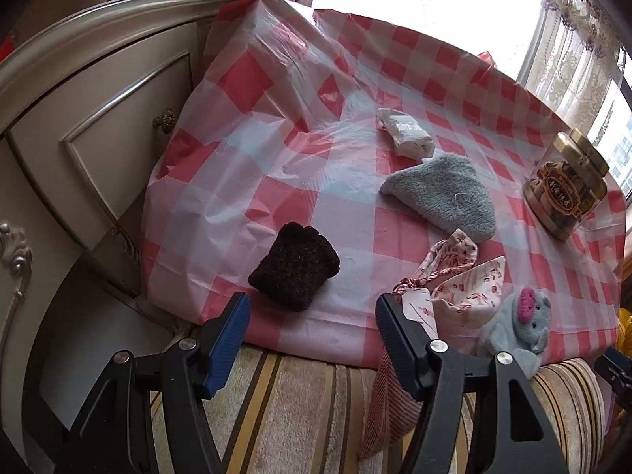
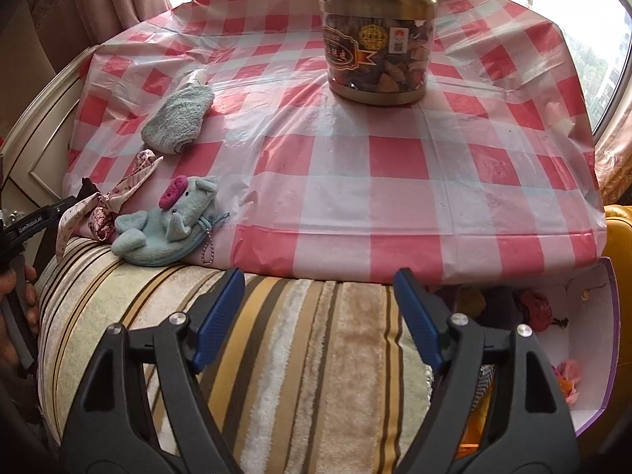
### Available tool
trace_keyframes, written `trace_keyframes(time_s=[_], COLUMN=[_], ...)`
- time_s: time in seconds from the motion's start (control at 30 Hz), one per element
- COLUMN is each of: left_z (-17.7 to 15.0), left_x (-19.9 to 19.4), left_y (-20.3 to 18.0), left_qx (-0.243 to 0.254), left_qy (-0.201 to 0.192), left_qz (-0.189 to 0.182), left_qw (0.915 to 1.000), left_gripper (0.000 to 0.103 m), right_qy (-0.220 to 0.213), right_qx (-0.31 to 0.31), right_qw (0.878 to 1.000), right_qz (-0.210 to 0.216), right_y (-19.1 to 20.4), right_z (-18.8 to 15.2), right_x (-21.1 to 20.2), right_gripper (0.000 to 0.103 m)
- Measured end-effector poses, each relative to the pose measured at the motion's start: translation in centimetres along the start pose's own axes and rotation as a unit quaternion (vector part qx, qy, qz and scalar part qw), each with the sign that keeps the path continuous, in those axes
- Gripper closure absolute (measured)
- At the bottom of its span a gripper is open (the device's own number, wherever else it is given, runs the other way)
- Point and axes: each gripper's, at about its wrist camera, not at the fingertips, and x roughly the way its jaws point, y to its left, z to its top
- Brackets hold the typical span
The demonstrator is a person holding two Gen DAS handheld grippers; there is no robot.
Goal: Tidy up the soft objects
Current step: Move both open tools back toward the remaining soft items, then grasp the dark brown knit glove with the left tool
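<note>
On the checked cloth (image 1: 276,181) lie a dark knitted piece (image 1: 294,266), grey sock (image 1: 442,197), floral fabric (image 1: 462,276) and plush elephant (image 2: 170,225), near a jar (image 2: 377,39). Left gripper (image 1: 312,335) and right gripper (image 2: 318,312) both gape, gripping nothing.

- A dark brown knitted piece (image 1: 294,266), folded into a thick block, lies flat near the front edge of the red-and-white checked cloth (image 1: 339,181).
- A grey fleecy sock (image 1: 442,193), folded, rests mid-cloth, touching a small rolled white sock (image 1: 405,132) behind it.
- A floral pink-and-white fabric tie (image 1: 458,272), crumpled, sprawls at the cloth's front edge.
- A pale blue plush elephant (image 2: 170,223) with a pink ear lies on its side just beside the tie.
</note>
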Motion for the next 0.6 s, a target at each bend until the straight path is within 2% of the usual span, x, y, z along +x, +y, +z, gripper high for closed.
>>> trace_keyframes(time_s=[0.17, 0.33, 0.43, 0.5, 0.6], left_z=[1.2, 1.9, 2.2, 2.4, 2.2], left_x=[2.4, 5.4, 5.9, 6.0, 5.8], left_y=[0.0, 0.6, 0.4, 0.1, -0.4], left_qx=[0.012, 0.011, 0.019, 0.027, 0.041], left_qy=[0.022, 0.058, 0.055, 0.049, 0.040], left_qz=[0.021, 0.023, 0.030, 0.037, 0.035], left_qw=[0.9995, 0.9980, 0.9978, 0.9977, 0.9978], left_gripper=[0.036, 0.036, 0.037, 0.045, 0.062], right_qy=[0.014, 0.024, 0.030, 0.037, 0.045], right_qx=[-0.027, -0.043, -0.056, -0.061, -0.065], right_qw=[0.999, 0.998, 0.997, 0.996, 0.995], right_qz=[0.022, 0.039, 0.042, 0.045, 0.053], right_y=[2.5, 4.5, 5.8, 6.4, 7.5], right_z=[0.6, 1.4, 1.8, 2.0, 2.5], right_x=[1.1, 2.4, 3.2, 3.9, 4.9], right_gripper=[0.022, 0.022, 0.022, 0.022, 0.022])
